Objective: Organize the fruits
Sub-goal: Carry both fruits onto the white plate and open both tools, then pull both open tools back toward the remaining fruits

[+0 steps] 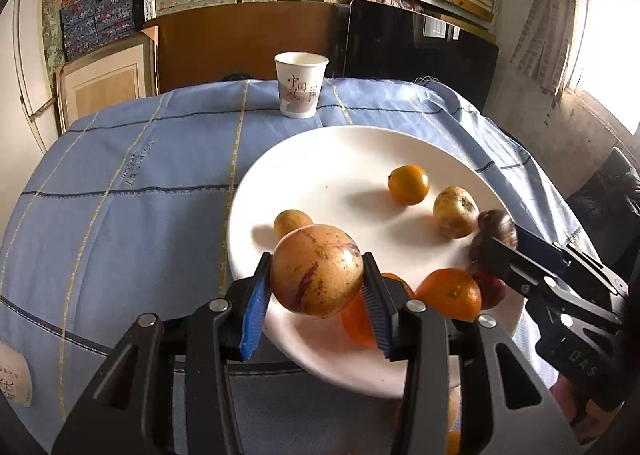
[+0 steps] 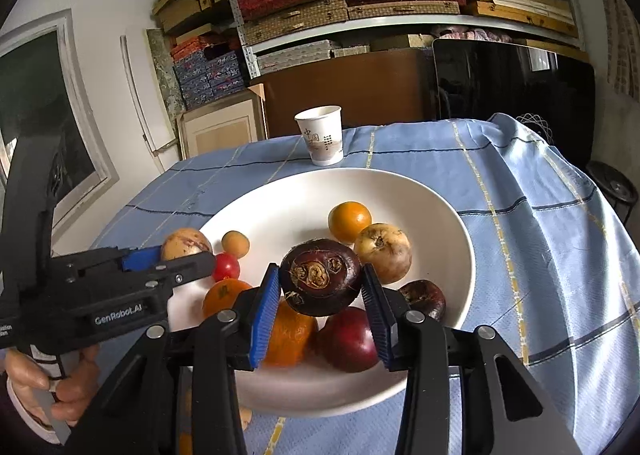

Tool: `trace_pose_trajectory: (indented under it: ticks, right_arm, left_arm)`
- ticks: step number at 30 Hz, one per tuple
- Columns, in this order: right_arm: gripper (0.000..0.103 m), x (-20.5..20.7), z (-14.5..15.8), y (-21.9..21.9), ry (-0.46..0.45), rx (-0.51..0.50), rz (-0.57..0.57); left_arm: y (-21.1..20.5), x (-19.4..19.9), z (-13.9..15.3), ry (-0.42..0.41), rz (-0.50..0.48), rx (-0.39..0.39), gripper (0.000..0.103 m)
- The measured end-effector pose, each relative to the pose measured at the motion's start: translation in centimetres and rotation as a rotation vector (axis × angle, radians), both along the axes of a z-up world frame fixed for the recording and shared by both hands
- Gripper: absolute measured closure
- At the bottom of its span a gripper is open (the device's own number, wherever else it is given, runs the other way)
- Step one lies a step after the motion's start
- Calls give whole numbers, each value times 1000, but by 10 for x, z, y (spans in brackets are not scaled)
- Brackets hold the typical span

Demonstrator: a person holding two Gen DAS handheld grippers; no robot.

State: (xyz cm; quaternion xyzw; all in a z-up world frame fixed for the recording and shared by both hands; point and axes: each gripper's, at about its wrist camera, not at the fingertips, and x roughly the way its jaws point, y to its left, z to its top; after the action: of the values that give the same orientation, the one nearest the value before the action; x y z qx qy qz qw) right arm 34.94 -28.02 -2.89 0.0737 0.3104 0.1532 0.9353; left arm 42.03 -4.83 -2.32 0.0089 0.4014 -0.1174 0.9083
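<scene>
Left wrist view: the left gripper [image 1: 317,279] is clenched on a round tan fruit [image 1: 316,269] low in the middle of the frame, carried above the near rim of the white plate [image 1: 320,159]. At the right edge the right gripper [image 1: 496,245] pokes in over the same plate; in its own view, the right gripper [image 2: 320,287] is clamped on a dark purple fruit [image 2: 320,275] at the centre.

What worries me is the crowding. Both tools hang over the lower half of the plate, where an orange [image 1: 450,293] and a red fruit [image 2: 348,339] already sit packed together. A fruit let go there would likely strike its neighbours and roll, perhaps over the rim onto the blue cloth [image 1: 140,159]. Both fruits are smooth and round, pinched only at their sides, so either might slip early. The paper cup [image 1: 300,85], toward the top, looks safely apart.
</scene>
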Motion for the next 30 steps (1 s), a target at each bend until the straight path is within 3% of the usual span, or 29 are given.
trace_pose_trajectory:
  ticks: [2, 7, 9, 13, 17, 22, 28, 30]
  right_arm:
    - [48, -2, 1, -3, 3, 17, -1]
    - [42, -20, 15, -9, -26, 45, 3]
    - [40, -27, 18, -9, -39, 37, 9]
    - [40, -42, 16, -3, -24, 21, 44]
    - [40, -56, 5, 5, 60, 27, 90]
    - [40, -82, -5, 8, 171, 108, 177]
    - [40, -108, -7, 19, 205, 56, 246]
    - [40, -112, -10, 22, 223, 50, 263]
  left_arm:
    - [3, -3, 4, -4, 0, 0, 51]
    - [19, -25, 35, -70, 55, -40, 14]
    - [23, -35, 45, -97, 80, -24, 8]
    - [35, -62, 49, -120, 111, 25, 5]
    - [58, -95, 29, -102, 167, 58, 5]
    - [74, -142, 8, -117, 240, 192, 5]
    - [84, -180, 9, -113, 208, 105, 5]
    - [86, -187, 7, -115, 206, 108, 5]
